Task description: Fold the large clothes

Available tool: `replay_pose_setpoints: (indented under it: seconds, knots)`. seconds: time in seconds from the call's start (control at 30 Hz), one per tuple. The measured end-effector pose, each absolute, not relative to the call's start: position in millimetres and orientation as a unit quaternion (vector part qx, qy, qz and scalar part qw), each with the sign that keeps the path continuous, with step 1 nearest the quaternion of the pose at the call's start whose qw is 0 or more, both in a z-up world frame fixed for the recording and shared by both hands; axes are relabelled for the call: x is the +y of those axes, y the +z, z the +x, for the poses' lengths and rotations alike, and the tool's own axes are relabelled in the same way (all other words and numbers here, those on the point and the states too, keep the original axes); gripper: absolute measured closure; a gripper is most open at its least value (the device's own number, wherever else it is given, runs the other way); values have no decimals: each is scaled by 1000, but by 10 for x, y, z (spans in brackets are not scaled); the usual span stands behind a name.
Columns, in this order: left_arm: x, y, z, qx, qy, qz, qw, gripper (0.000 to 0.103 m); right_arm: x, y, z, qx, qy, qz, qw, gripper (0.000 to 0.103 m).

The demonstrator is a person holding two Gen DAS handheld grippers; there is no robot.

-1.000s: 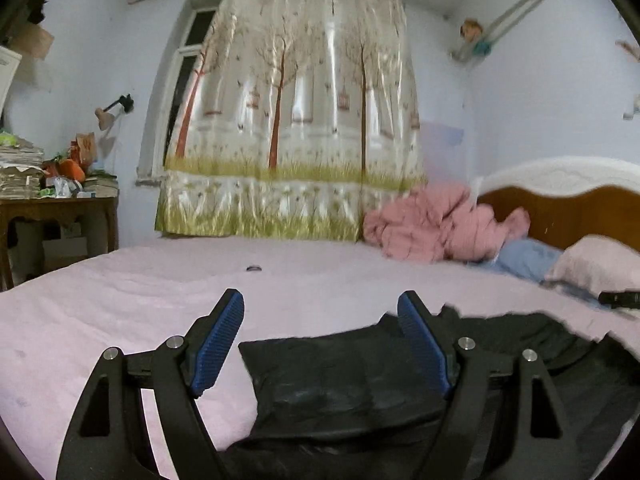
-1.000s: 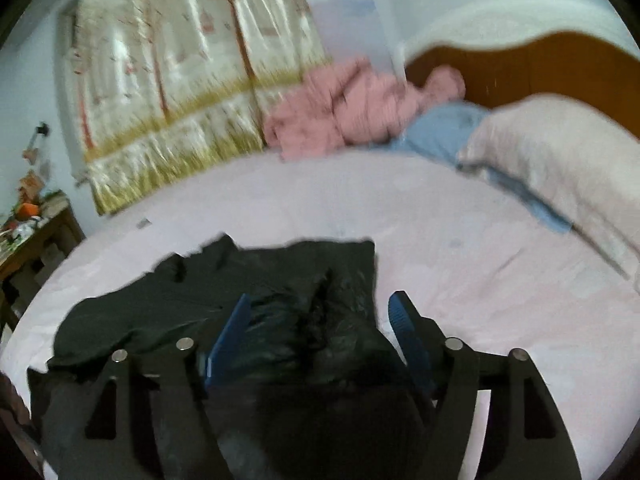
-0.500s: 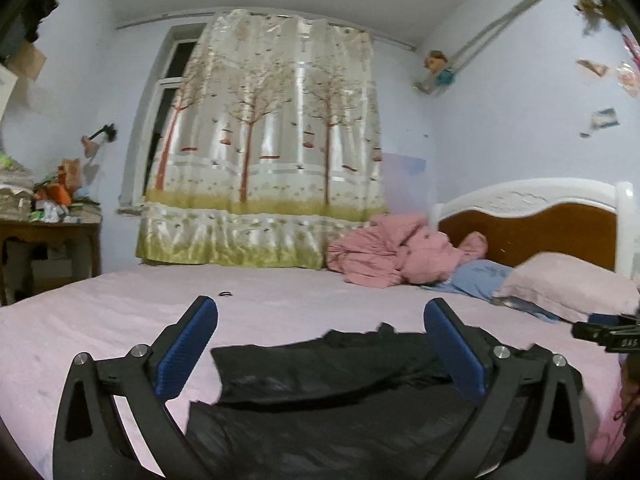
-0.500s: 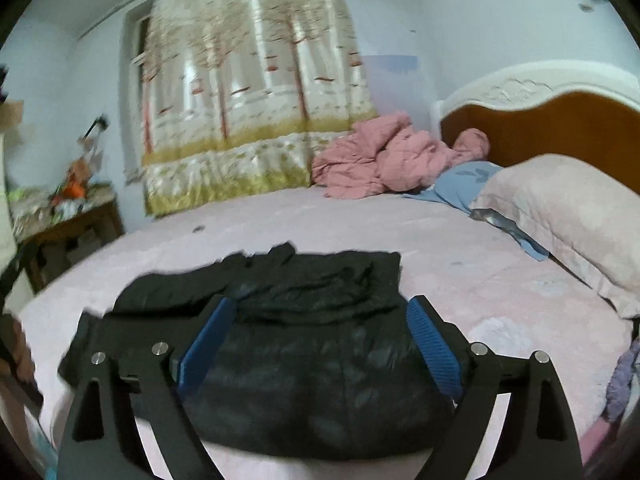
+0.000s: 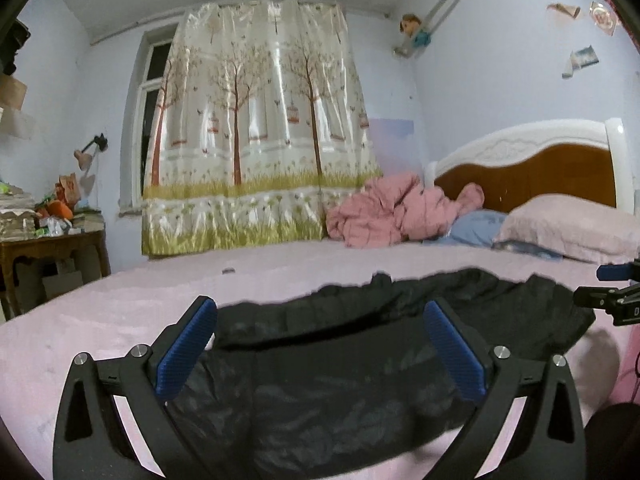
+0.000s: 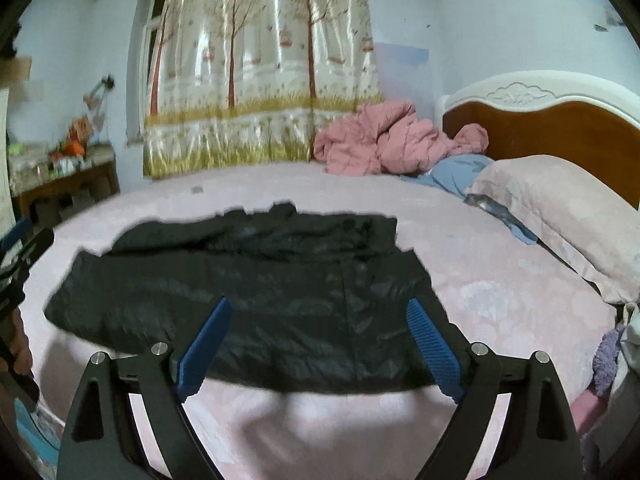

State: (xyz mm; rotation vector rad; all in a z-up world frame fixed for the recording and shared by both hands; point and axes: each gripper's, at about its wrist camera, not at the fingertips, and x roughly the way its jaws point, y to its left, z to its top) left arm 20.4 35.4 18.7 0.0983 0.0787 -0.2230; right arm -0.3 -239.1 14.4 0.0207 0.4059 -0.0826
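Garment: one black jacket (image 6: 248,292), folded flat on pink bed (image 6: 480,280). Grippers: two, left gripper (image 5: 320,344) and right gripper (image 6: 318,344), jaws spread, nothing clamped. Pillow (image 6: 568,216): one at 3 o'clock. Pink quilt (image 6: 384,140): one heap at 1 o'clock

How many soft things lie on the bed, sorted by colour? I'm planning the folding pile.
Black: 1, the black jacket
Pink: 2, the crumpled pink blanket and the pink pillow
Blue: 1, the blue cloth beside the pillow
Total: 4
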Motion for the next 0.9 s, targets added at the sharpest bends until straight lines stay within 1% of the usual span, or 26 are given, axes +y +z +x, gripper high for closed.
replay_pose_setpoints:
  seconds: [0.23, 0.37, 0.53, 0.77, 0.9]
  knots:
    - [224, -187, 241, 95, -127, 77, 984, 0, -2217, -212, 97, 262, -39, -55, 963, 11]
    - [184, -406, 205, 111, -123, 91, 982, 0, -2139, -348, 195, 303, -27, -75, 950, 11]
    - [217, -518, 168, 122, -117, 84, 982, 0, -2036, -543, 349, 361, -47, -113, 924, 11]
    - [376, -703, 133, 145, -126, 69, 979, 0, -2211, -556, 474, 389, -57, -67, 917, 11]
    - [397, -758, 96, 152, -122, 90, 977, 0, -2303, -533, 580, 386, -95, -64, 915, 11]
